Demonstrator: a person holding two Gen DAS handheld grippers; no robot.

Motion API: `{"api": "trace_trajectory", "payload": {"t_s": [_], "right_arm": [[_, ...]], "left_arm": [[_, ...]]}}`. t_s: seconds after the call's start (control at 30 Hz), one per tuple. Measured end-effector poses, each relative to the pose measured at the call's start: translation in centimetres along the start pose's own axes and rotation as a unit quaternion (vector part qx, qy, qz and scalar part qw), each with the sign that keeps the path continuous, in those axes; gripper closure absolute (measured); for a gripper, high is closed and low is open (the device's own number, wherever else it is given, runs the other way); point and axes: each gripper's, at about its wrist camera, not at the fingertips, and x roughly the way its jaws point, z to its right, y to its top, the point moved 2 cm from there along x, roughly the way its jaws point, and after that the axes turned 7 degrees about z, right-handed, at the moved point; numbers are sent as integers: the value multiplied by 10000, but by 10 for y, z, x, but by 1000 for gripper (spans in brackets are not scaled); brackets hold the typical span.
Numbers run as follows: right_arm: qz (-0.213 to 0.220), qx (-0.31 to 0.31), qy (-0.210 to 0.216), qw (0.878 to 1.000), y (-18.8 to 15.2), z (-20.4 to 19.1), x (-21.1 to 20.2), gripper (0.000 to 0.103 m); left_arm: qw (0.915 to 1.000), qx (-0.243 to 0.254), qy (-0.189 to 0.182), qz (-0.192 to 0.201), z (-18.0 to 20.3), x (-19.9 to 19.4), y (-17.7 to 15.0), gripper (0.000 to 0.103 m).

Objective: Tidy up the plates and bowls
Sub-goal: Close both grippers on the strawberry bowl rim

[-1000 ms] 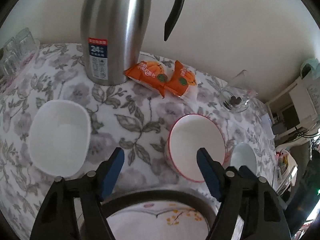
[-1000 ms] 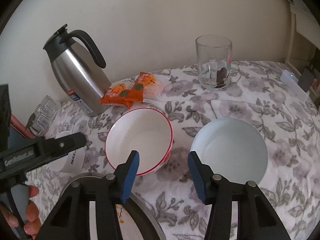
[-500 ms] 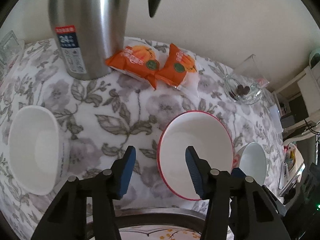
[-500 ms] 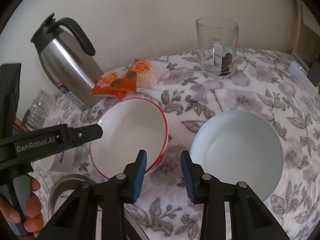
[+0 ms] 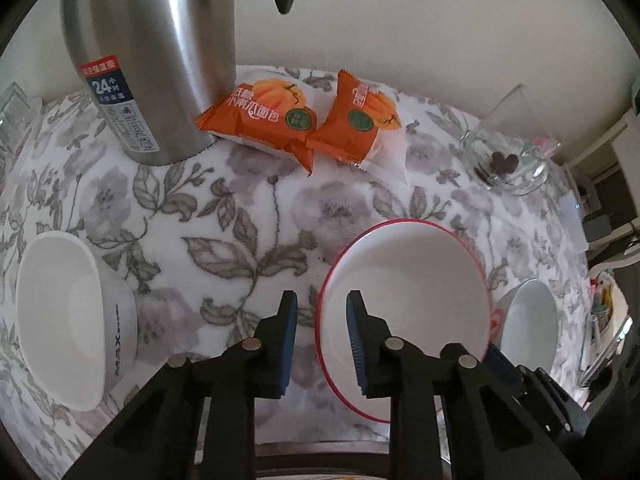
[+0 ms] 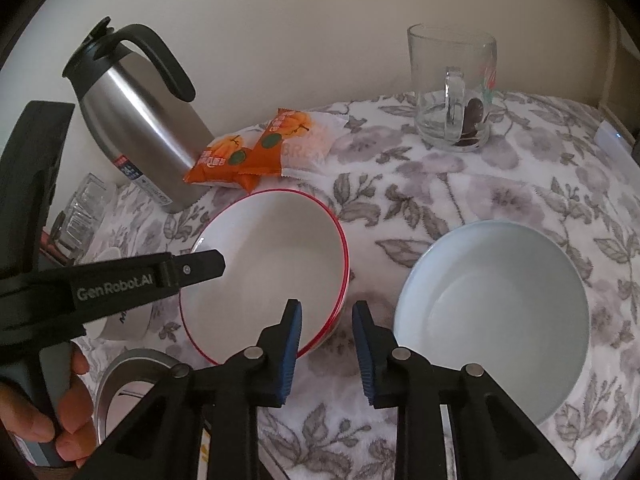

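While both grippers close astride the red-rimmed bowl [image 5: 408,280] rim, a floral tablecloth [image 6: 500,184] meets a cream wall [image 6: 320,20].

Red-rimmed white bowl [image 6: 280,256] upright on floral cloth, between pale blue bowl [image 6: 496,316] and white lettered bowl [image 5: 60,320].

Home dining table [image 5: 256,216] — floral cloth

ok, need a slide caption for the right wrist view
Right gripper closing astride the red-rimmed bowl rim, left gripper at its far side, pale blue bowl alongside.
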Motion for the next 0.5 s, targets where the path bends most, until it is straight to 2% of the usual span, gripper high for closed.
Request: {"api": "trace_trajectory", "payload": {"t_s": [0.17,0.4,0.5], "right_arm": [[-51,-30,19,10000,0,-3,5,76],[-82,6,106,9999,0,-1,7,76],[-83,-8,45,10000,1,-3,8,76]], "left_arm": [[9999,-18,67,-111,-1,13,-1,80],[9998,53,86,-164,4,22,-2,92],[9997,127,148,-131,9,23,-3,93]]}}
